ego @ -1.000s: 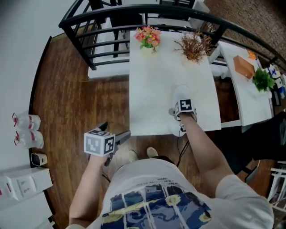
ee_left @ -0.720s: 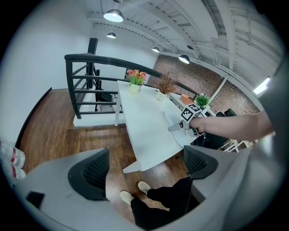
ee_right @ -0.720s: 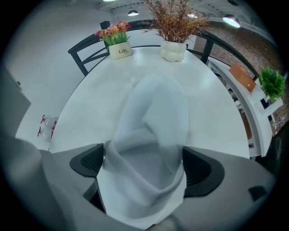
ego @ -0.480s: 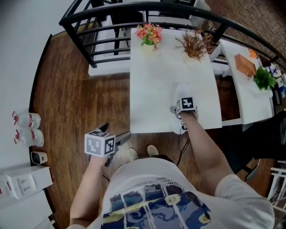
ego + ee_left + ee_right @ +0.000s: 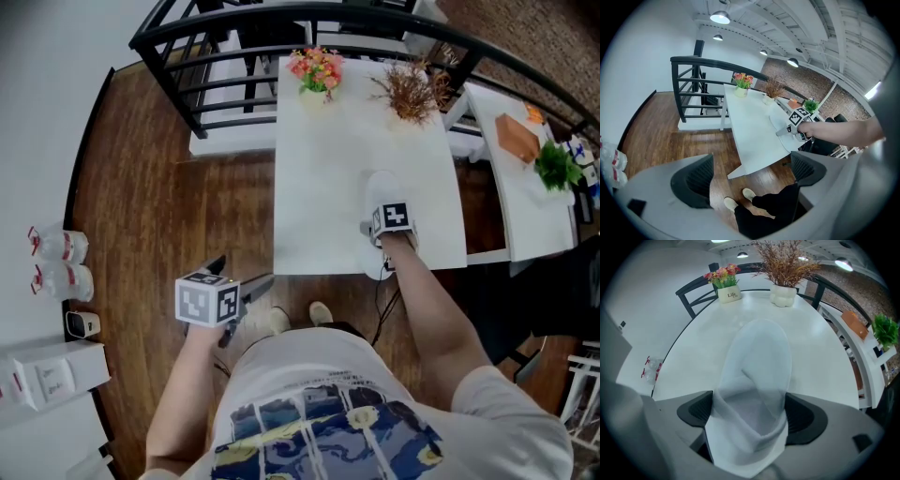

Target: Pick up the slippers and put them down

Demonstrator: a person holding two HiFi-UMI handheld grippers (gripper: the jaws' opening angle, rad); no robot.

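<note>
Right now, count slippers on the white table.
1: a white slipper at the table's near edge, in the right tool, whose jaws have just been closing on it. Another may be hidden.

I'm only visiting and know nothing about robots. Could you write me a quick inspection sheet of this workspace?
Surface: white table, mostly bare.
Job's things: one white slipper lies near the table's front edge.
Clutter: flower pot and dried plant at the far end.
Grippers: right gripper has just been closing and its pads press the slipper's rear sides; left gripper is open and empty, over the floor.
Cables: thin dark cable hangs below the right gripper.
Surroundings: wood floor, black railing, bottles at the left.
</note>
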